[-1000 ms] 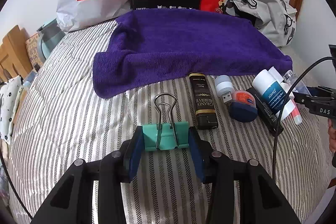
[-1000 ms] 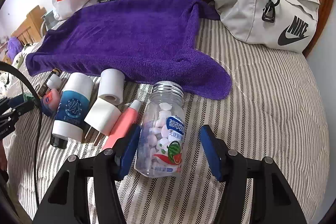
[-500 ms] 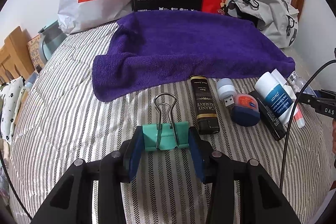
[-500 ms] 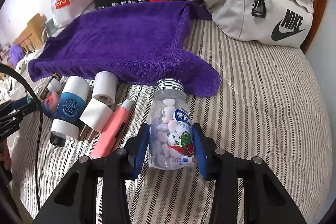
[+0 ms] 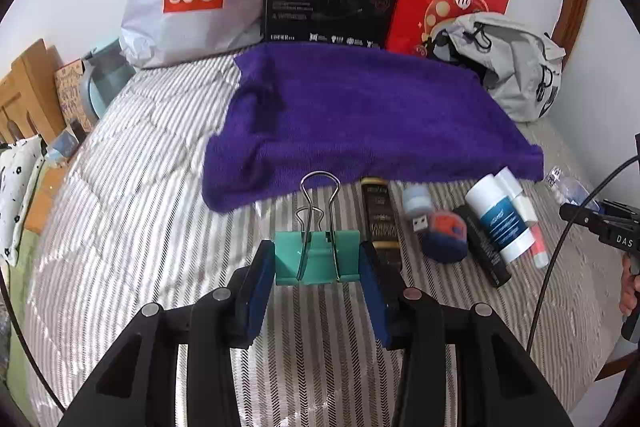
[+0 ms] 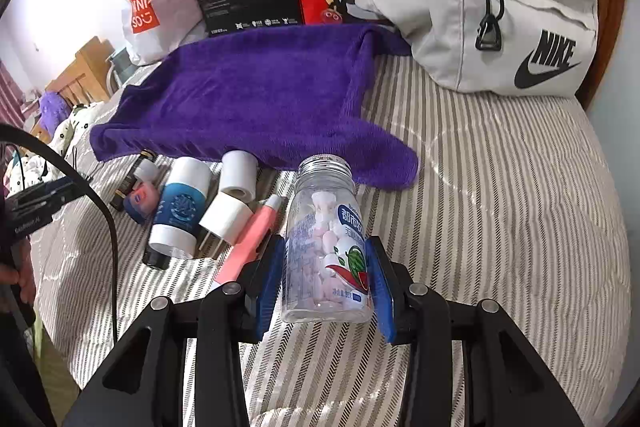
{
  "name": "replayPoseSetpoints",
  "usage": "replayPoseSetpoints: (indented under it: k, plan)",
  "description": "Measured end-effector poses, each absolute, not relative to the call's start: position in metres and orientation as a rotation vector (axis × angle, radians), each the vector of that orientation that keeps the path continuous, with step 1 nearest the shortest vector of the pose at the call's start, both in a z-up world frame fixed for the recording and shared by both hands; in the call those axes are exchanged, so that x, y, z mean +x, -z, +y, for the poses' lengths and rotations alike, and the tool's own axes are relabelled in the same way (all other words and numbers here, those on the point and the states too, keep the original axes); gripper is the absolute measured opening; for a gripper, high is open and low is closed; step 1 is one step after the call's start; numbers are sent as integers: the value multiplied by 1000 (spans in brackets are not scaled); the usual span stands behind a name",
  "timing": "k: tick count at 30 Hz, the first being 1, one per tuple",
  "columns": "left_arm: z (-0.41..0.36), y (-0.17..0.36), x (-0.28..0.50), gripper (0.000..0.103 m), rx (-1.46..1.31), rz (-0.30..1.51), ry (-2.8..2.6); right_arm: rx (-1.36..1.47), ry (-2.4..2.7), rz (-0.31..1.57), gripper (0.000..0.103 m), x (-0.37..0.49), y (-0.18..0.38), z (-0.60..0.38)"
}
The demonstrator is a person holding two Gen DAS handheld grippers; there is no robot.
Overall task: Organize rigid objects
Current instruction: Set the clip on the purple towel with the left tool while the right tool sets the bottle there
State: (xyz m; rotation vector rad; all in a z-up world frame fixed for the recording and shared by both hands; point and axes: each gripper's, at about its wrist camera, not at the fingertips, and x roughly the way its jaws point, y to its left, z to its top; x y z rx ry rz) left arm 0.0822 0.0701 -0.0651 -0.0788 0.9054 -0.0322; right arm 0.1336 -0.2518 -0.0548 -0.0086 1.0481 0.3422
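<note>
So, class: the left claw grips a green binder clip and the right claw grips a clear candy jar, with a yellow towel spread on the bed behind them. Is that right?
Not quite. The towel is purple, not yellow, as both wrist views show. The rest holds: the left claw grips the green binder clip, and the right claw grips the clear candy jar.

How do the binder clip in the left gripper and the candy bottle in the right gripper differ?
The binder clip is opaque teal with wire handles pointing away from the camera; the candy bottle is clear plastic with a silver screw cap, showing pink and white tablets inside. The clip is flat and wedge-like; the bottle is round and taller. Both are clamped between blue pads, the clip in the left gripper, the bottle in the right gripper.
</note>
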Motion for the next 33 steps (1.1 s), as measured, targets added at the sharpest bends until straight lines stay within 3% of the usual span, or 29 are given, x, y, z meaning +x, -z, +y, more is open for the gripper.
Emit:
replayPoseSetpoints:
  k: [17, 33]
  plan:
    - [80, 11, 154, 40, -121, 847, 77, -31, -468, 956, 41, 201, -1, -213]
    - [77, 40, 258, 40, -120, 910, 105, -102, -447, 1072, 41, 320, 62, -173]
